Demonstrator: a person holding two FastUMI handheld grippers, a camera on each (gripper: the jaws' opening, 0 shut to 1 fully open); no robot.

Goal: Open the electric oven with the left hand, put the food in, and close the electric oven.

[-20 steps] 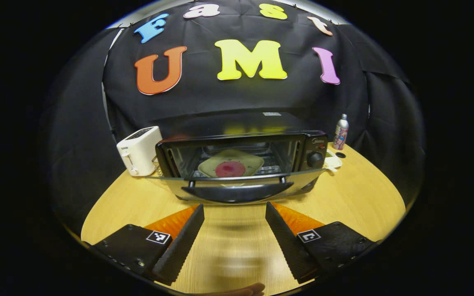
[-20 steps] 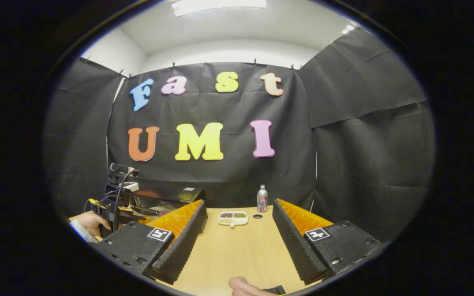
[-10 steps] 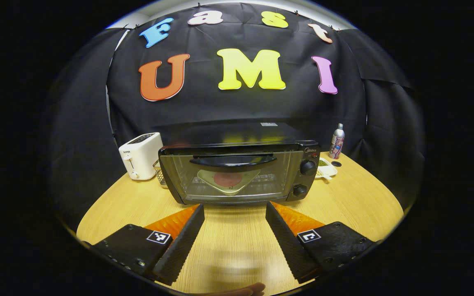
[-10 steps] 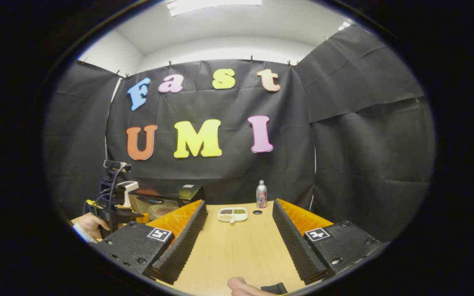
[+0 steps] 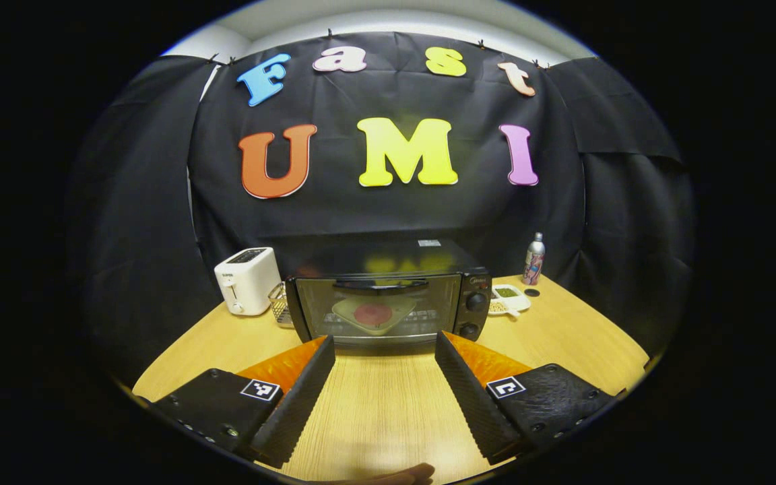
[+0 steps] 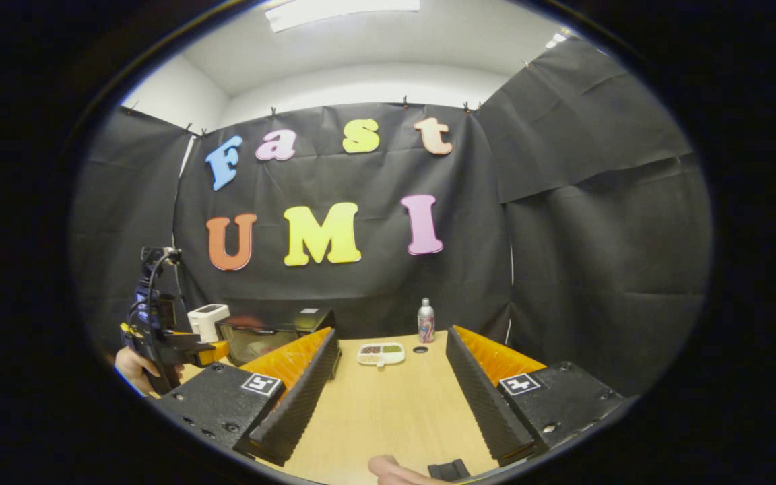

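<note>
Since a second ago the door of the electric oven [image 5: 388, 296] has swung from lying flat open to fully shut, and the left gripper [image 5: 384, 350] has drawn back from it, so the oven now looks smaller and sits farther up the wooden table [image 5: 388, 411]. In the right gripper view the left gripper [image 6: 216, 350] and the hand [image 6: 133, 367] holding it have risen and pulled away toward the near left edge of the table.

The left gripper's fingers stand wide apart, holding nothing, over the bare near part of the table in front of the oven. The right gripper [image 6: 391, 350] is likewise spread apart and empty, hovering above the table's near edge.

The food [image 5: 372, 313], a reddish round on a pale plate [image 5: 354, 316], rests inside the oven behind the glass door, whose dark handle [image 5: 380, 285] runs along its top.

The left gripper view faces the oven head-on and shows a white toaster [image 5: 247, 279] at the table's far left with a small wire basket [image 5: 280, 304] between it and the oven. Toward the far right edge stand a divided snack tray [image 5: 508, 300] and a slim bottle [image 5: 533, 259], with a dark cap [image 5: 531, 292] near them. The right gripper view catches the oven [image 6: 273, 330] only at an angle, partly hidden behind its own left finger, and shows the tray [image 6: 381, 353] and bottle [image 6: 426, 321] straight ahead, plus the white ceiling with a light panel [image 6: 341, 7].
</note>
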